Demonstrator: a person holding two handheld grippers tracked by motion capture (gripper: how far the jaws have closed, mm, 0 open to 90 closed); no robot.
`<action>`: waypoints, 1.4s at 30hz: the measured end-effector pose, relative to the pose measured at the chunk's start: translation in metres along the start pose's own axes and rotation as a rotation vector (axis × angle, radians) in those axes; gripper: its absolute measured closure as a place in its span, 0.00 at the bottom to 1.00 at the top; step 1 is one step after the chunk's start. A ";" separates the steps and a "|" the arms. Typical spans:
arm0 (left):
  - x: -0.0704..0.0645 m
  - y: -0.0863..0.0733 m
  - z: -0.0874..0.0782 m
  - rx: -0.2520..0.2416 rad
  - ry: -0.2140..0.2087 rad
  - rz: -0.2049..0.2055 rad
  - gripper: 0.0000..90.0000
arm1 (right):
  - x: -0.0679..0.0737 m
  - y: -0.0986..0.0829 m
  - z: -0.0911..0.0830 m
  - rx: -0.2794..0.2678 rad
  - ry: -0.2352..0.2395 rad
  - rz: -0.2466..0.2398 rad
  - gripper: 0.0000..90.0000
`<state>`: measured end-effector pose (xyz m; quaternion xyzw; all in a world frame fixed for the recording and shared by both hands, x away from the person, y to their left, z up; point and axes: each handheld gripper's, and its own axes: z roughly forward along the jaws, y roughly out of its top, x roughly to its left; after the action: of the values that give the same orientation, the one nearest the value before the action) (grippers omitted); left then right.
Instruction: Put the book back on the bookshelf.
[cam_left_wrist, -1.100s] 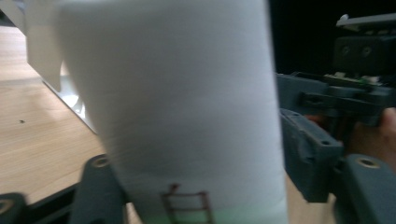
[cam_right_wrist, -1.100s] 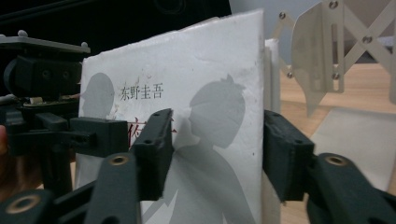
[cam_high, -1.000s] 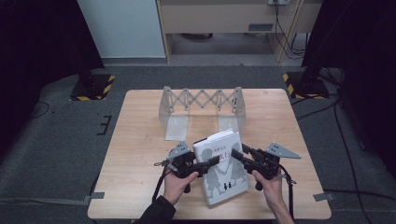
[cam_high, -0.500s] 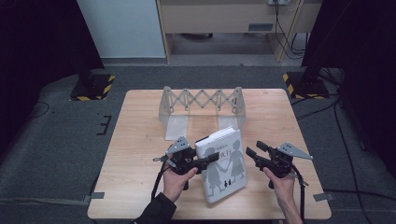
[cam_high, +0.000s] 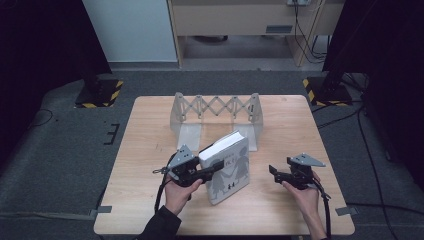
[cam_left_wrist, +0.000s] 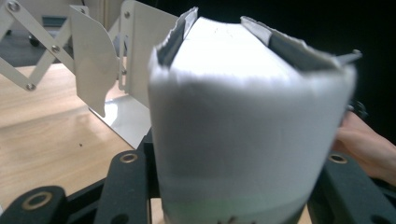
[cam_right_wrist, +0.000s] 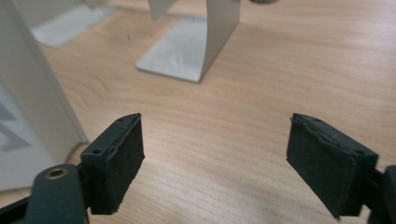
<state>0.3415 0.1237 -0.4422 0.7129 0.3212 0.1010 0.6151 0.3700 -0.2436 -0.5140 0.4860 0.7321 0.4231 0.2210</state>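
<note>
Book (cam_high: 228, 167) stands tilted on the wooden counter (cam_high: 150, 130), just in front of the expandable metal rack (cam_high: 216, 112), with the left gripper (cam_high: 206, 172) clamped on its left edge, fingers either side of the page block. The right gripper (cam_high: 274, 172) sits apart to the book's right, fingers wide apart above bare wood.

Expandable metal rack (cam_high: 216, 111) on table (cam_high: 300, 125)

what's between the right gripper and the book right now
Bare tabletop. In the high view, nothing but wood separates the open right gripper from the book; the right gripper view shows the same bare table.
</note>
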 end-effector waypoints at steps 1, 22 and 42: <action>0.000 0.000 0.000 0.000 0.000 0.000 0.54 | 0.000 0.000 0.000 0.000 0.000 0.000 0.20; -0.020 -0.010 0.001 -0.050 -0.025 0.053 0.50 | -0.012 -0.017 0.016 0.181 -0.087 -0.040 0.12; -0.033 -0.011 0.004 -0.026 -0.046 0.064 0.39 | -0.013 -0.019 0.015 0.196 -0.116 -0.014 0.05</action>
<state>0.3148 0.1020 -0.4452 0.7169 0.2826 0.1087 0.6279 0.3769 -0.2521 -0.5390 0.5237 0.7593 0.3193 0.2172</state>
